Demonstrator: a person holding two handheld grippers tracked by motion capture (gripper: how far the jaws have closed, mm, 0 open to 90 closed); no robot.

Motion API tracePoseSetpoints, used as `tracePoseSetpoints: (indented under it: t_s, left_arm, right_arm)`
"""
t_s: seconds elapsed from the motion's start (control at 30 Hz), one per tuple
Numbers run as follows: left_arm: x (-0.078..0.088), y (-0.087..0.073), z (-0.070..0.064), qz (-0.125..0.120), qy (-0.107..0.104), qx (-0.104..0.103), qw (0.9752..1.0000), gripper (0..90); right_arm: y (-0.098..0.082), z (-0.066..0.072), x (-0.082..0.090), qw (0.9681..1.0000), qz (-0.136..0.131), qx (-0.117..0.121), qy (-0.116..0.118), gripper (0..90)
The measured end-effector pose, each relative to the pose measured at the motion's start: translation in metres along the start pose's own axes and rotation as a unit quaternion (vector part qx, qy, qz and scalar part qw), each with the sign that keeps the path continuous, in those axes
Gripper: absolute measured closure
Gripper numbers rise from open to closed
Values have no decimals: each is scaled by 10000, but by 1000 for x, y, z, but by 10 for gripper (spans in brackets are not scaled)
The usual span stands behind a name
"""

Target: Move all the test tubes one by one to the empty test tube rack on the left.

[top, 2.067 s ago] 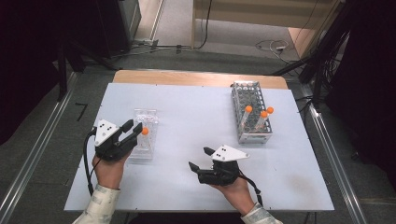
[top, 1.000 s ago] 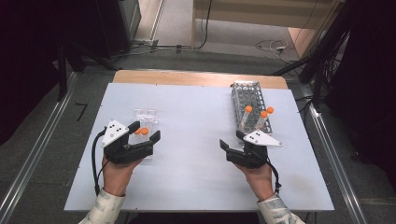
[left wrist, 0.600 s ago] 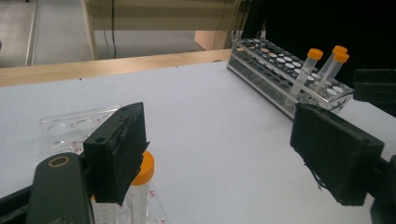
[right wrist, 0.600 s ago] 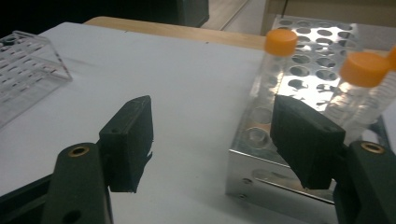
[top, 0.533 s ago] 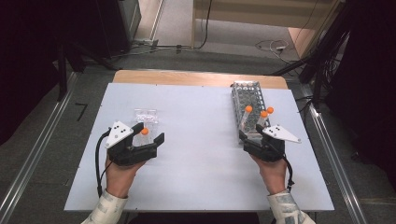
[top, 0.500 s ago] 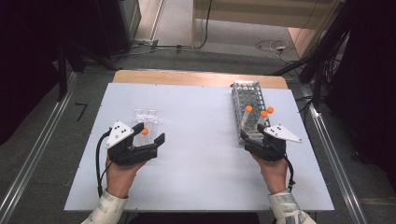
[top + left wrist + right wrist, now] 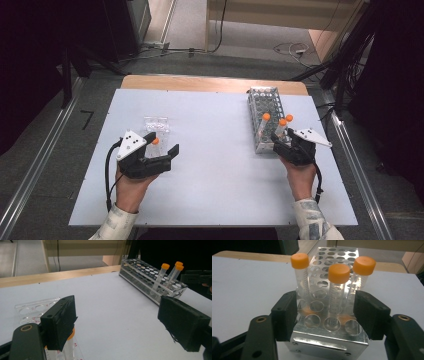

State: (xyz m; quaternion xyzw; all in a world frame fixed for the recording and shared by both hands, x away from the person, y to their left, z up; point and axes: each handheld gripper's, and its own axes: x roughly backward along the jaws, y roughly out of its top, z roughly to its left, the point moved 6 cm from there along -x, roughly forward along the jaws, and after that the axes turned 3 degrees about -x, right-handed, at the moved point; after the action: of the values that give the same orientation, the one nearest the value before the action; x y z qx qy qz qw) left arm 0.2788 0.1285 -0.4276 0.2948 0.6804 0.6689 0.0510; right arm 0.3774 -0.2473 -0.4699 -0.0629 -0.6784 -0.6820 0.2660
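Observation:
A metal tube rack (image 7: 262,102) stands at the right of the white table with three orange-capped tubes (image 7: 282,123) in its near end. My right gripper (image 7: 286,144) is open at that near end. In the right gripper view my right gripper (image 7: 327,315) has one jaw on each side of the rack (image 7: 329,340), and the middle tube (image 7: 338,273) stands straight ahead. My left gripper (image 7: 162,144) is open beside a clear plastic rack (image 7: 156,124) holding one orange-capped tube (image 7: 155,141). That tube (image 7: 70,338) is partly hidden behind the left jaw of my left gripper (image 7: 120,325).
A wooden strip (image 7: 210,83) runs along the table's far edge, with cables on the floor beyond. Metal rails (image 7: 40,160) flank the table. Bare white tabletop (image 7: 220,150) lies between the two hands.
My right gripper has moved from the table's near middle rightward and forward to the metal rack's near end. My left gripper has shifted slightly right and turned, staying open by the clear rack.

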Motion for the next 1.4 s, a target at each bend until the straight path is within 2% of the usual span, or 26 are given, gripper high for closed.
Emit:
tracePoseSetpoints:
  t_s: [0.33, 0.43, 0.8, 1.0, 1.4]
  left_arm:
    - [-1, -1, -2, 22, -10, -9, 10000, 151]
    - [-1, 0, -2, 15, -15, -7, 10000, 151]
    - [-3, -1, -4, 57, -42, -17, 10000, 151]
    - [-3, -2, -4, 70, -50, -35, 10000, 151]
    - [-5, -3, -4, 86, -49, -31, 9999, 150]
  right_arm:
    - [0, -7, -16, 9998, -27, 11, -185, 591]
    - [-1, -7, -21, 9997, -8, 82, -218, 622]
    - [-2, -8, -28, 9995, 48, 89, -303, 710]
    - [4, -8, -22, 9994, -105, 121, -317, 712]
    - [30, -4, 5, 9977, -613, 140, -265, 714]
